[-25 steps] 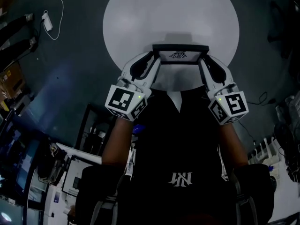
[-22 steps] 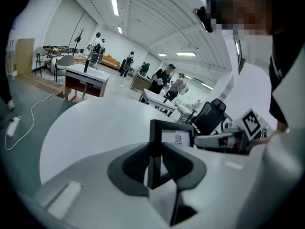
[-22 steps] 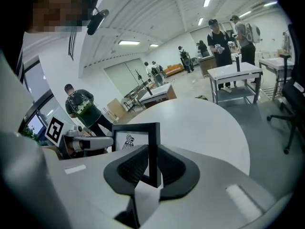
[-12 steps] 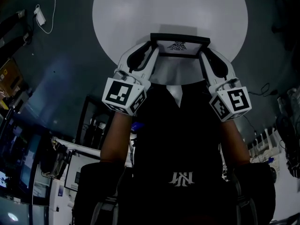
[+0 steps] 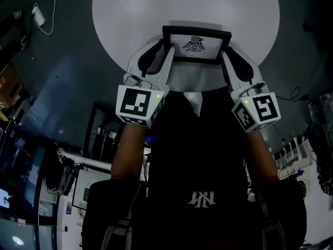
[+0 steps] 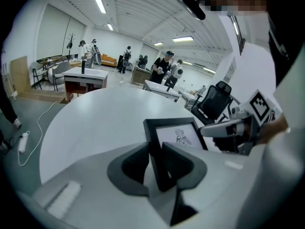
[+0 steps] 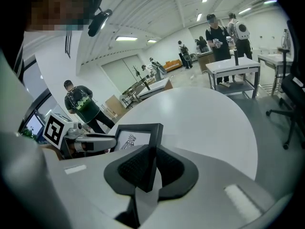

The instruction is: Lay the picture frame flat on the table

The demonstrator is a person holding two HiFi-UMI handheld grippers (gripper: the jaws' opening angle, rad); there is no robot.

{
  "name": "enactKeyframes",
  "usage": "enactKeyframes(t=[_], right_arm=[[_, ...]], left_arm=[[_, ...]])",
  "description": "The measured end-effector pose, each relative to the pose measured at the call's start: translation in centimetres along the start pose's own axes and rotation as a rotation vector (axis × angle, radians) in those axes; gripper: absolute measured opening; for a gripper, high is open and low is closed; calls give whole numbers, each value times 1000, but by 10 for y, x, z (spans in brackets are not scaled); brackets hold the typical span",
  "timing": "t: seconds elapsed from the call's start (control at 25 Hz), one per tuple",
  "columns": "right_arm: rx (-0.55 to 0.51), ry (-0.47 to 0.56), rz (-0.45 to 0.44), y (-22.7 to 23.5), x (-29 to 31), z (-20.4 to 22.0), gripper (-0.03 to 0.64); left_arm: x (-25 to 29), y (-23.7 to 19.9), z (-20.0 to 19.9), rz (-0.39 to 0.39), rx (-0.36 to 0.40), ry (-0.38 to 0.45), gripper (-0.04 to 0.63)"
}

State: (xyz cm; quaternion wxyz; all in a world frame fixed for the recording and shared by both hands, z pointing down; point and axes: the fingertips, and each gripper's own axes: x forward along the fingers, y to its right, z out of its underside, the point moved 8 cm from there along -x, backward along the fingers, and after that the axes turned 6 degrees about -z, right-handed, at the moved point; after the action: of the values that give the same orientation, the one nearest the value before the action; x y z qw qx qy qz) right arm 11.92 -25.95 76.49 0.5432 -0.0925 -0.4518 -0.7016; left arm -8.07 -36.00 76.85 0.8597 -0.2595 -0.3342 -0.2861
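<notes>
A black picture frame (image 5: 196, 45) with a bird drawing is held over the near edge of the round white table (image 5: 182, 7), tilted back so its face shows from above. My left gripper (image 5: 165, 47) clamps the frame's left side; its jaws are opening slightly, with the frame edge (image 6: 157, 147) still between the pads. On the other side, my right gripper (image 5: 228, 49) is shut on the frame's right side (image 7: 152, 147). Each gripper view shows the other gripper across the frame: the right gripper (image 6: 228, 128) and the left gripper (image 7: 90, 140).
A white charger with its cable (image 5: 37, 12) lies on the dark floor at the upper left. A black trolley (image 5: 101, 137) stands beside my left arm. Several people and tables (image 6: 86, 75) fill the hall behind, and an office chair (image 7: 291, 97) stands to the right.
Both grippers have carried the frame farther over the table and tipped its top back. Its picture now faces up; a second ago it was nearly edge-on.
</notes>
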Motion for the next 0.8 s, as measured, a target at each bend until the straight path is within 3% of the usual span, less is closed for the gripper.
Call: enactKeyframes(t=[0.8], right_arm=[[-65,-39,56,1,11,5,48]], left_arm=[[11,8,1,-110,114,-126,97]])
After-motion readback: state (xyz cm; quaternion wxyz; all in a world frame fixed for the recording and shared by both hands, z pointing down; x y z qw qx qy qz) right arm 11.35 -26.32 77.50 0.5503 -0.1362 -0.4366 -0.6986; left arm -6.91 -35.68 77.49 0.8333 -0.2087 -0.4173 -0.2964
